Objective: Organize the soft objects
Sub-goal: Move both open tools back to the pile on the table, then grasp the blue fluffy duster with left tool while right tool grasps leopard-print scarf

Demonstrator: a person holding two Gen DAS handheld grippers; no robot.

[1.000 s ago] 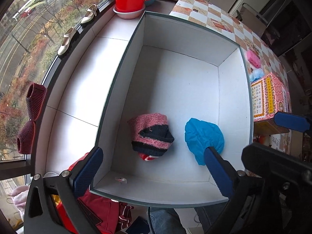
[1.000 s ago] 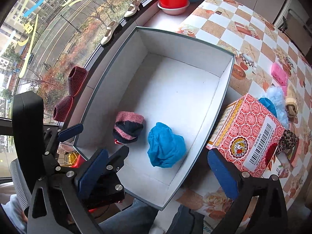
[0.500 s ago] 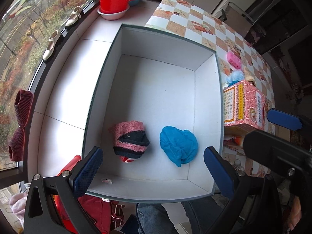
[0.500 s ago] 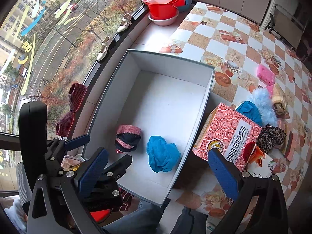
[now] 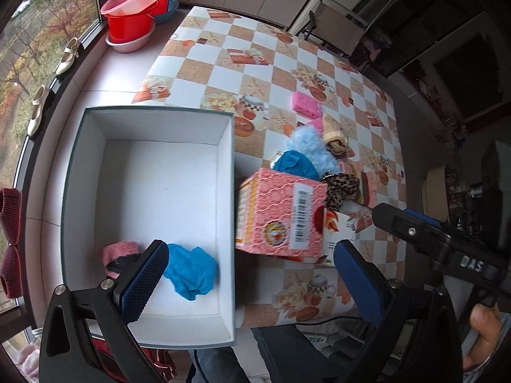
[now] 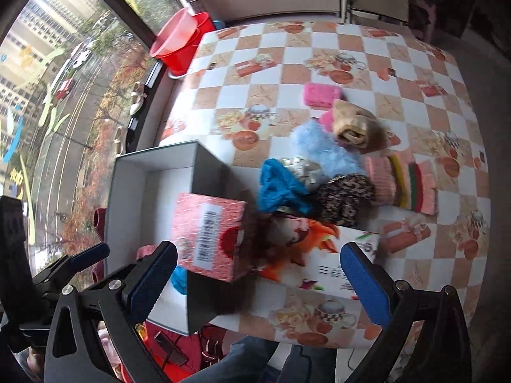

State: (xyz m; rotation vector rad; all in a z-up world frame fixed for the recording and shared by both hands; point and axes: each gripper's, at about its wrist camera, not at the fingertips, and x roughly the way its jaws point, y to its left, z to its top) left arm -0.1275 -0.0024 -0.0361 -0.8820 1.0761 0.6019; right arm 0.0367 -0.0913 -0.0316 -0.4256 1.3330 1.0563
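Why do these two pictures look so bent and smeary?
Both views are fisheye, so edges curve: in the left wrist view the white box bows. The right wrist view is motion-blurred, smearing the red patterned carton and checkered tablecloth. Daylight enters from the window; corners stay dark.

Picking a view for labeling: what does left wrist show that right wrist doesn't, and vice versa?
Left wrist only: the white box's full floor, with the pink-and-black knit lying beside the blue cloth, plus the maroon slippers on the sill.

Right wrist only: the striped pink knit in full and the whole tan roll.

Both: the red patterned carton, leopard-print piece, fluffy light-blue item, red basins, and open, empty fingers.
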